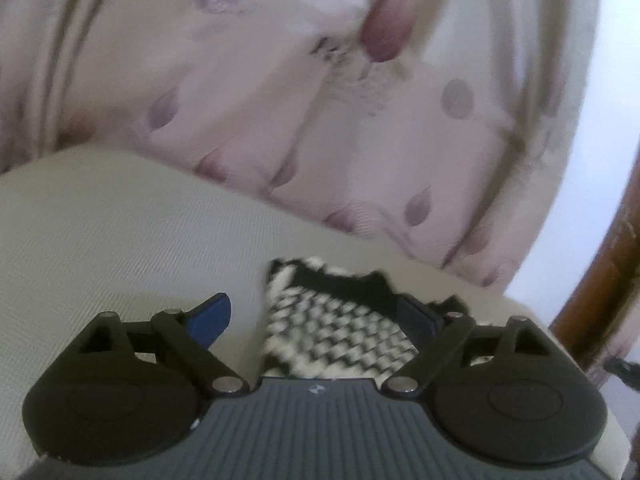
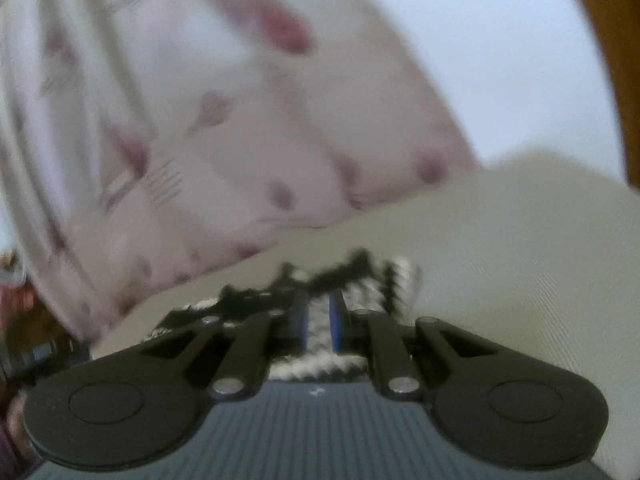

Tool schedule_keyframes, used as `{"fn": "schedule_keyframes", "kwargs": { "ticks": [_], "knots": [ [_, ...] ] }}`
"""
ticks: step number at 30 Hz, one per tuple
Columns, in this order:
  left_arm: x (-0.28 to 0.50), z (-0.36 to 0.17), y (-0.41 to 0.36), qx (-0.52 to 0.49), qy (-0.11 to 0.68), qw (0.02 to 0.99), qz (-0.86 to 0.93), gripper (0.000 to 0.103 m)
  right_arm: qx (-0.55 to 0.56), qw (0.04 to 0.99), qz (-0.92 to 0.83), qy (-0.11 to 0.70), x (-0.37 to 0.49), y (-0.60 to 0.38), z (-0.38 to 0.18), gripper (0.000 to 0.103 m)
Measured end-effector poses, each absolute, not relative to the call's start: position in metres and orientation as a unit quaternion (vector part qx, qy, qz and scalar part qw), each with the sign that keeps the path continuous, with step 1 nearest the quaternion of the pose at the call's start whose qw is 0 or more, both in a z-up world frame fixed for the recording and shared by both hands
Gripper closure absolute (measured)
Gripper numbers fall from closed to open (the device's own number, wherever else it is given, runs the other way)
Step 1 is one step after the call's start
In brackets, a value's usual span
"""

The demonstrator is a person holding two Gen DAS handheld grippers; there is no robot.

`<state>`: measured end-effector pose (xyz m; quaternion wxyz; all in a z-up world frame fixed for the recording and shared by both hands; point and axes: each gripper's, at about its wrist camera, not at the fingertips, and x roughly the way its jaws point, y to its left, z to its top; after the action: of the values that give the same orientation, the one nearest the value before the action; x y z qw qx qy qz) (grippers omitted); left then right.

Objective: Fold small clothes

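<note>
A small black-and-white checked garment (image 1: 336,320) lies on a cream cushion (image 1: 120,232). In the left wrist view my left gripper (image 1: 316,316) is open, its blue fingers spread wide on either side of the garment's near edge. In the right wrist view the same garment (image 2: 360,284) is bunched and blurred. My right gripper (image 2: 319,316) has its blue fingers (image 2: 338,320) nearly together with the checked cloth between them; it looks shut on the garment.
A pink-and-white patterned pillow (image 1: 320,120) leans behind the cushion and also shows in the right wrist view (image 2: 200,140). A brown wooden frame (image 1: 600,280) stands at the right. A pale wall (image 2: 480,60) is behind.
</note>
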<state>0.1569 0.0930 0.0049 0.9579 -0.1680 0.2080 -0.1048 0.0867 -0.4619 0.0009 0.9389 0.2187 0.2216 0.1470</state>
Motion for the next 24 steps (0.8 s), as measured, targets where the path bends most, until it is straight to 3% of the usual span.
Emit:
{"fn": "schedule_keyframes", "kwargs": {
  "ticks": [9, 12, 14, 17, 21, 24],
  "knots": [
    [0.226, -0.027, 0.035, -0.131, 0.239, 0.953, -0.132, 0.015, 0.001, 0.937, 0.169, 0.306, 0.216, -0.352, -0.013, 0.091],
    [0.236, -0.045, 0.044, -0.138, 0.256, 0.952, -0.099, 0.016, 0.026, 0.931, 0.103, 0.348, 0.238, -0.372, -0.043, 0.094],
    [0.241, -0.054, 0.057, -0.181, 0.280, 0.939, -0.087, 0.016, 0.128, 0.929, 0.094, 0.333, 0.234, -0.406, -0.054, 0.095],
    [0.244, -0.058, 0.068, -0.209, 0.283, 0.933, -0.073, 0.016, 0.187, 0.925, 0.096, 0.317, 0.227, -0.423, -0.065, 0.096],
    [0.239, -0.056, 0.064, -0.200, 0.270, 0.939, -0.074, 0.013, 0.189, 0.921, 0.112, 0.322, 0.226, -0.427, -0.046, 0.092],
    [0.229, -0.053, 0.064, -0.203, 0.238, 0.947, -0.074, 0.004, 0.087, 0.943, 0.149, 0.286, 0.237, -0.413, -0.014, 0.089]
  ]
}}
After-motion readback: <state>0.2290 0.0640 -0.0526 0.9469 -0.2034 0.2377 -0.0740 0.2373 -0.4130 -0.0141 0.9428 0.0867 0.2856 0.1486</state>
